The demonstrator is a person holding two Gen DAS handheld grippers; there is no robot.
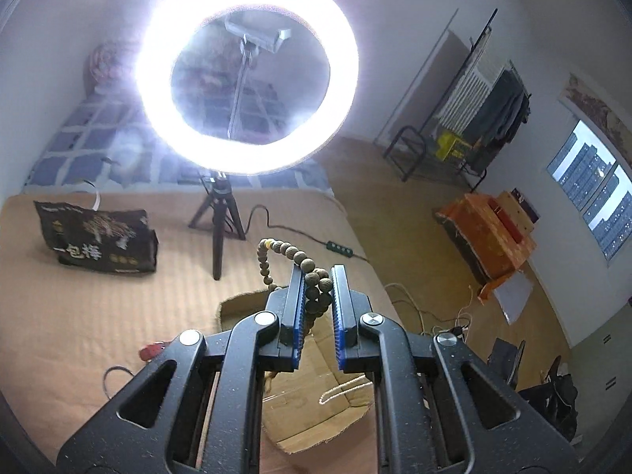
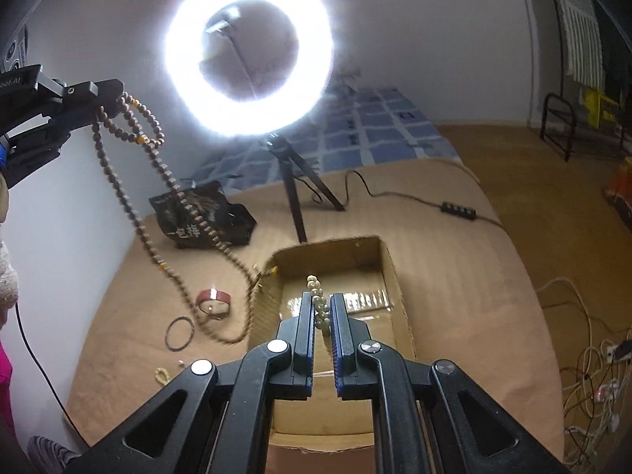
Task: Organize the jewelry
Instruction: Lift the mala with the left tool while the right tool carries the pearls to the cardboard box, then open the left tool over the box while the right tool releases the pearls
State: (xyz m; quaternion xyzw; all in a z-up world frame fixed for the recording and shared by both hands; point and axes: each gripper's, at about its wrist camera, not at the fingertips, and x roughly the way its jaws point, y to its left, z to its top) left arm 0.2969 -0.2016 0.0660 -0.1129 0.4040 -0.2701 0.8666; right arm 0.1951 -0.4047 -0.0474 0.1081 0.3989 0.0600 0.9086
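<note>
On my left I am holding the left gripper [image 1: 318,276] up above the brown mat [image 1: 98,308], its 2 jaws clamped on a bunch of the brown bead necklace [image 1: 316,286]. From the right wrist camera I am seeing that same left gripper [image 2: 106,102] high at the left edge, with the brown bead necklace [image 2: 158,158] trailing down from it in 2 long strands. The strands are sagging to the mat just beside the left wall of the cardboard box [image 2: 379,252], and their lower part is blurring.

Below those strands, on the mat to the left of the box, a red bracelet [image 2: 213,302] and a thin dark ring bangle [image 2: 179,333] are lying close together, with a small pale bead piece [image 2: 162,375] nearer to me.

Moving right, the ring light [image 2: 249,51] is glaring on its tripod [image 2: 296,197] behind the box, with a black printed bag [image 2: 205,213] to its left.

At the centre I am gripping a short pale bead strand [image 2: 318,300] in the right gripper [image 2: 322,298], jaws pinched on it, poised over the open box. In the left wrist view a thin pale chain [image 1: 343,389] is lying inside the cardboard box [image 1: 316,430].
</note>
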